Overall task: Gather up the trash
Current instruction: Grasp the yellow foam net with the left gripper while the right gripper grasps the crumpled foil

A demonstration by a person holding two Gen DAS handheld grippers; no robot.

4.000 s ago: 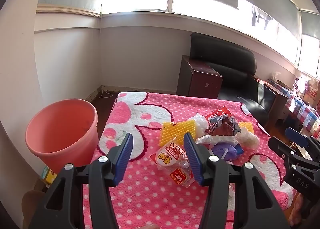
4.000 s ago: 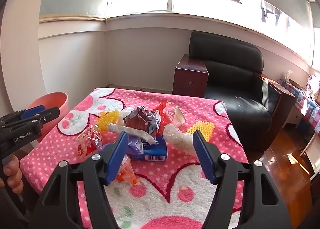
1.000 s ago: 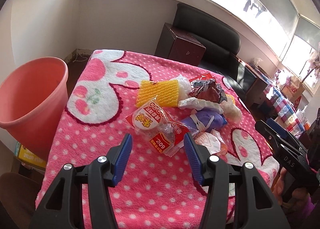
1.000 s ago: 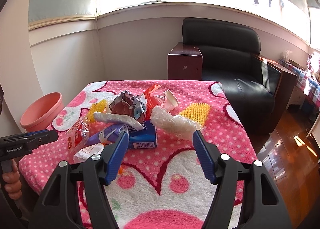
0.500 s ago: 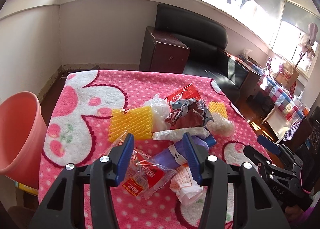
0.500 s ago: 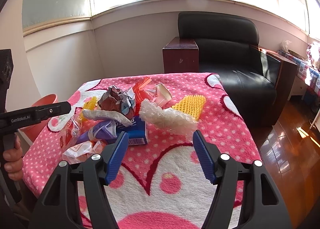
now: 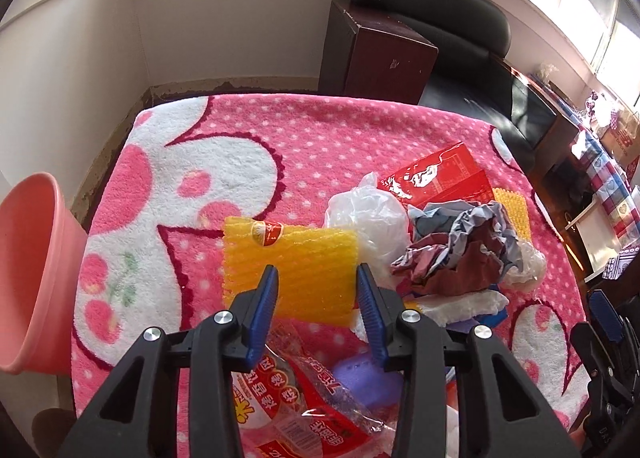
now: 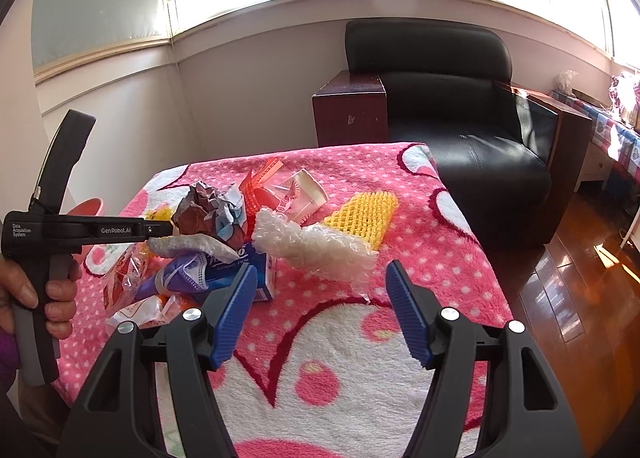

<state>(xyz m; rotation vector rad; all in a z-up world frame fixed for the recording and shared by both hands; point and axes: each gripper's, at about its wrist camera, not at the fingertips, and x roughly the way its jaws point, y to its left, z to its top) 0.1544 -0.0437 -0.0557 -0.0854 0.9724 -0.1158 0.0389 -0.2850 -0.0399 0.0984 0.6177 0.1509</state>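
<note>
A: Where's the trash sitting for you?

B: It's heaped on the pink polka-dot fleece blanket [image 7: 320, 145] covering the worktop. Your left gripper [image 7: 316, 290] hangs over the near edge of the flat yellow foam mesh sleeve [image 7: 296, 258], blue pads spread apart, one to each side of it, clamping nothing. Whether the pads touch the sleeve, you cannot tell.

A: And around that sleeve?

B: Just right of it a crumpled clear plastic bag [image 7: 368, 213], then a crumpled maroon-and-grey paper wad [image 7: 456, 250], with a red foil wrapper [image 7: 440, 173] behind them. Under your left gripper lies a clear snack packet with red print [image 7: 304, 406], beside a purple item [image 7: 368, 374].

A: What about my right side?

B: Your right gripper [image 8: 320, 294] is wide open and holds nothing, above the white part of the blanket. Ahead of it lie a wad of clear bubble wrap [image 8: 316, 246], a second yellow foam mesh piece [image 8: 364, 213], a blue-and-white tissue box [image 8: 248, 262] and a tipped paper cup [image 8: 304, 189].

A: The bin?

B: The salmon-pink plastic bucket [image 7: 32, 274] stands off the blanket's left edge, well apart from the heap. A black leather armchair [image 8: 452, 97] and a dark wooden cabinet [image 8: 348, 109] stand behind the worktop.
</note>
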